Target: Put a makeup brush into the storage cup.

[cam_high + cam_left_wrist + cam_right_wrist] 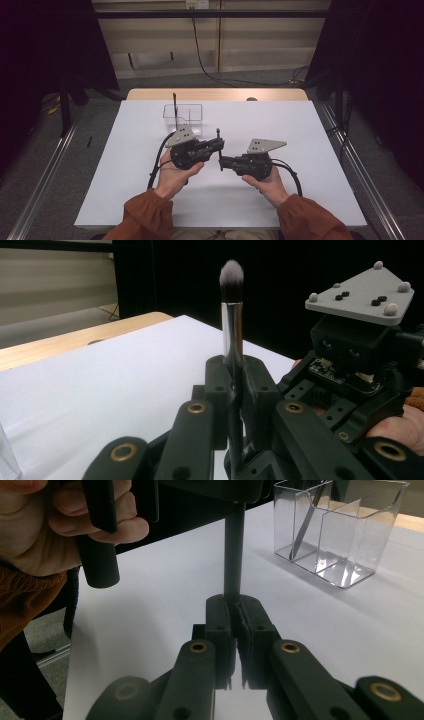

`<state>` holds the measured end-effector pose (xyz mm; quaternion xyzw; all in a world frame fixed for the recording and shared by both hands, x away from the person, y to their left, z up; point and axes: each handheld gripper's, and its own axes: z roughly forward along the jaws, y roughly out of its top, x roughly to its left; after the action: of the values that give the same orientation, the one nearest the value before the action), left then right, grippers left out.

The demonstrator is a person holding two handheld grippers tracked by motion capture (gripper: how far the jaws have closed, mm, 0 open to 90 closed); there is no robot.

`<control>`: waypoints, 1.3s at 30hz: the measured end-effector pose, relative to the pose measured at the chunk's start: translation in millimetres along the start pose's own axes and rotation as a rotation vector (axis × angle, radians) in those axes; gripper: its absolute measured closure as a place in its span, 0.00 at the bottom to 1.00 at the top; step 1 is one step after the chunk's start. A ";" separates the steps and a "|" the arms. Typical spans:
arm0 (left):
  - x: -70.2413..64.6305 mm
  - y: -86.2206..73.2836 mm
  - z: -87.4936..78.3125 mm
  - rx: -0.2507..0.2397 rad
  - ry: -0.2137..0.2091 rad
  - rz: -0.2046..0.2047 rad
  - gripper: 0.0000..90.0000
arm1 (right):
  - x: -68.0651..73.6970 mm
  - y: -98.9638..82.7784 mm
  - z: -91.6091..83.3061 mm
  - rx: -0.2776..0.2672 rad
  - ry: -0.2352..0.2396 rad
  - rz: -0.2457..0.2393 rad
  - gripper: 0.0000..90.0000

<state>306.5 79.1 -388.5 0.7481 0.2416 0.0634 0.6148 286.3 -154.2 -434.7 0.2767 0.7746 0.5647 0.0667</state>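
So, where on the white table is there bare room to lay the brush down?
The white table is bare right of the right gripper, and left of the left gripper below the clear box. The middle is crowded: both jaws are shut on the brush.

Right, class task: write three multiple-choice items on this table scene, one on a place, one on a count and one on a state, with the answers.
1. Where does the clear box stand?
A. On the white table, beyond the grippers
B. On the floor
C. On the person's lap

2. How many items stand in the clear box?
A. None
B. One
C. Four

3. How is the makeup brush held?
A. Lying loose on the table
B. In bare fingers
C. By the left hand-held gripper and the right hand-held gripper together

Answers:
1 A: the high view shows it on the table past the hands.
2 B: a single dark stick leans in it.
3 C: both pairs of jaws clamp its handle.
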 end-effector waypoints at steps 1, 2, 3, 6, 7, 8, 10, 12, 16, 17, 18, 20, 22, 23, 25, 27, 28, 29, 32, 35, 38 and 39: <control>-0.7 0.1 0.1 0.002 0.001 0.005 0.93 | 0.2 0.0 0.3 0.000 0.002 0.000 0.94; -1.2 0.1 0.3 -0.001 -0.001 0.009 0.93 | 0.5 0.0 0.6 0.000 0.002 0.000 0.93; -2.0 0.0 -0.2 -0.007 0.000 0.017 0.93 | 0.6 -0.1 0.7 -0.001 0.004 0.000 0.93; -3.6 0.8 -0.8 -0.015 -0.002 0.018 0.93 | 1.0 0.8 -0.3 -0.009 0.009 -0.005 0.93; -3.7 0.9 -1.0 -0.017 -0.002 0.017 0.93 | 0.9 0.9 -0.8 -0.011 0.009 -0.006 0.93; -3.8 0.9 -1.1 -0.018 -0.002 0.016 0.94 | 0.6 1.0 -1.3 -0.012 0.012 -0.006 0.93; -4.0 1.0 -1.1 -0.018 -0.002 0.016 0.93 | -0.1 1.3 -2.1 -0.012 0.012 -0.010 0.93; -3.8 1.1 -0.8 -0.017 -0.001 0.013 0.93 | -0.4 1.3 -2.5 -0.015 0.011 -0.007 0.91; -3.2 0.7 0.3 -0.015 -0.004 0.011 0.94 | -0.1 1.3 -2.2 -0.016 0.016 -0.008 0.87; -3.3 0.8 0.7 -0.015 -0.007 0.009 0.93 | -0.2 1.2 -2.1 -0.014 0.020 -0.006 0.87; -3.6 0.9 1.0 -0.014 -0.010 0.010 0.93 | -0.2 1.4 -2.1 -0.013 0.023 -0.006 0.86; -4.1 1.2 0.8 -0.013 -0.012 0.013 0.93 | -0.3 1.8 -2.6 -0.017 0.023 -0.006 0.84; -3.8 1.4 0.4 -0.015 -0.008 0.009 0.93 | -0.6 2.3 -3.5 -0.021 0.018 -0.007 0.81; -3.4 1.5 0.1 -0.015 -0.007 0.009 0.94 | -0.9 2.5 -3.9 -0.023 0.018 -0.005 0.78; -2.5 1.5 -0.6 -0.014 -0.003 0.007 0.93 | -1.4 2.7 -4.7 -0.024 0.015 -0.002 0.73; -1.9 1.6 -0.9 -0.015 0.001 0.005 0.93 | -1.8 2.7 -5.2 -0.020 0.024 0.005 0.70; -1.7 1.6 -1.0 -0.015 0.001 0.005 0.93 | -1.6 2.6 -5.3 -0.020 0.022 0.003 0.67; -1.5 1.5 -1.2 -0.013 0.002 0.005 0.93 | -1.5 2.7 -5.2 -0.019 0.022 0.004 0.62; -1.1 1.5 -1.8 -0.016 0.005 -0.001 0.93 | -1.6 3.2 -5.6 -0.021 0.016 0.006 0.54; -0.2 1.6 -2.8 -0.015 0.007 0.000 0.93 | -1.8 3.2 -5.9 -0.024 0.009 0.006 0.46; 0.6 1.8 -3.9 -0.015 0.011 0.000 0.93 | -1.5 3.6 -5.8 -0.029 -0.002 0.008 0.34; 1.0 1.7 -4.2 -0.017 0.012 -0.001 0.93 | -1.7 3.7 -5.8 -0.030 -0.003 0.009 0.32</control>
<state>306.2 83.0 -386.1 0.7424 0.2450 0.0698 0.6196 286.6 -159.1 -429.6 0.2802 0.7645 0.5764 0.0694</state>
